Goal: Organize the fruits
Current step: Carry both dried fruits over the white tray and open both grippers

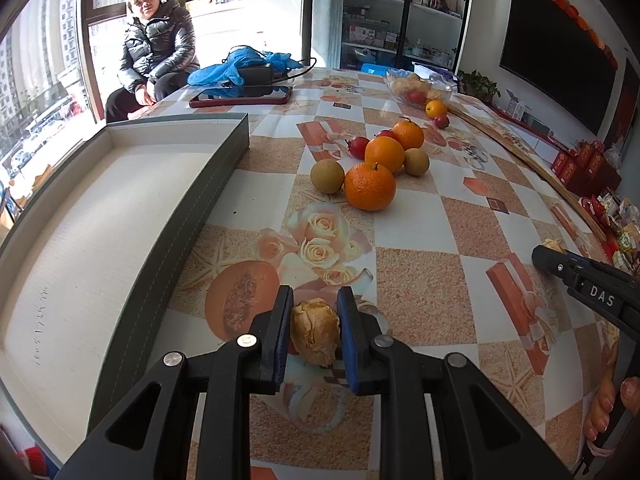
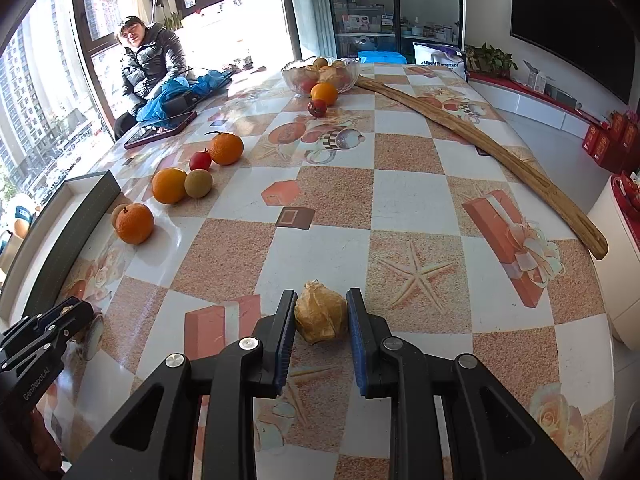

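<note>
**Fruit count and tong status**

Left tongs [image 1: 313, 334] grip one papery husk fruit [image 1: 314, 330]; right tongs [image 2: 321, 320] grip a second husk fruit [image 2: 320, 312], both low over the desk [image 2: 400, 200]. Loose on the desk: four oranges [image 1: 370, 186], two brown fruits [image 1: 327, 176], three small red fruits [image 1: 358, 147]. The grey tray [image 1: 100, 220] holds nothing. The glass bowl [image 2: 320, 74] holds several fruits, number unclear.
</note>
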The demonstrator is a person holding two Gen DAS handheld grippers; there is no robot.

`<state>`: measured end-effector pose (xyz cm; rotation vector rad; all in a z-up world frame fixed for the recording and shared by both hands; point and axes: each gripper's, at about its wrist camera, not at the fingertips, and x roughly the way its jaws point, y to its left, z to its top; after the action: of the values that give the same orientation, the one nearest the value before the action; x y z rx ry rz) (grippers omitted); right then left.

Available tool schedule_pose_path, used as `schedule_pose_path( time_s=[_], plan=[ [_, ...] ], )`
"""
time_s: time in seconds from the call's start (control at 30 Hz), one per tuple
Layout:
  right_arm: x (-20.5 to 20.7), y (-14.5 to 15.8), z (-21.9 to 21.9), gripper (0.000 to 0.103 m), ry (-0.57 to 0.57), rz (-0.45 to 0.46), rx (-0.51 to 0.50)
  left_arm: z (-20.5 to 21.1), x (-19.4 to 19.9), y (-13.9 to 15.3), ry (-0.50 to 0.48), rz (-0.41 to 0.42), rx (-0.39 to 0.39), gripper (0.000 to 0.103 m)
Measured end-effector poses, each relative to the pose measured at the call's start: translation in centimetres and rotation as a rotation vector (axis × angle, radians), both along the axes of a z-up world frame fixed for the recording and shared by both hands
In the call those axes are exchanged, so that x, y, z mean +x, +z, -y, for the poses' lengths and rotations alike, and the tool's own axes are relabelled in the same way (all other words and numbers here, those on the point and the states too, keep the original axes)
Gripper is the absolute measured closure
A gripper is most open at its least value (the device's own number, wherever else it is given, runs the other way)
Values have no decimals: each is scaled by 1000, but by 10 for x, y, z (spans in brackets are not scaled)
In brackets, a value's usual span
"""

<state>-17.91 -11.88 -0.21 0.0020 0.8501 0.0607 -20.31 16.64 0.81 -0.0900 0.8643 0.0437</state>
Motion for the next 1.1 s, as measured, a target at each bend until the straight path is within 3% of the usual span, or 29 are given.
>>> schedule_pose_path(
  time_s=[0.23,0.37,0.63,1.1],
  plan=[
    [0,0,-1,77,0,0,-6,4,4,1,-3,-26,22,78],
    [0,0,-7,77,10,-23,-43,-4,4,9,-25,-77,-86,79],
    [-3,17,-15,77,58,-120,121,-25,-9,48,-41,-38,-152,79],
    [13,54,-124,77,284,-189,186,-116,-13,78,132,-52,-81,79]
  ],
)
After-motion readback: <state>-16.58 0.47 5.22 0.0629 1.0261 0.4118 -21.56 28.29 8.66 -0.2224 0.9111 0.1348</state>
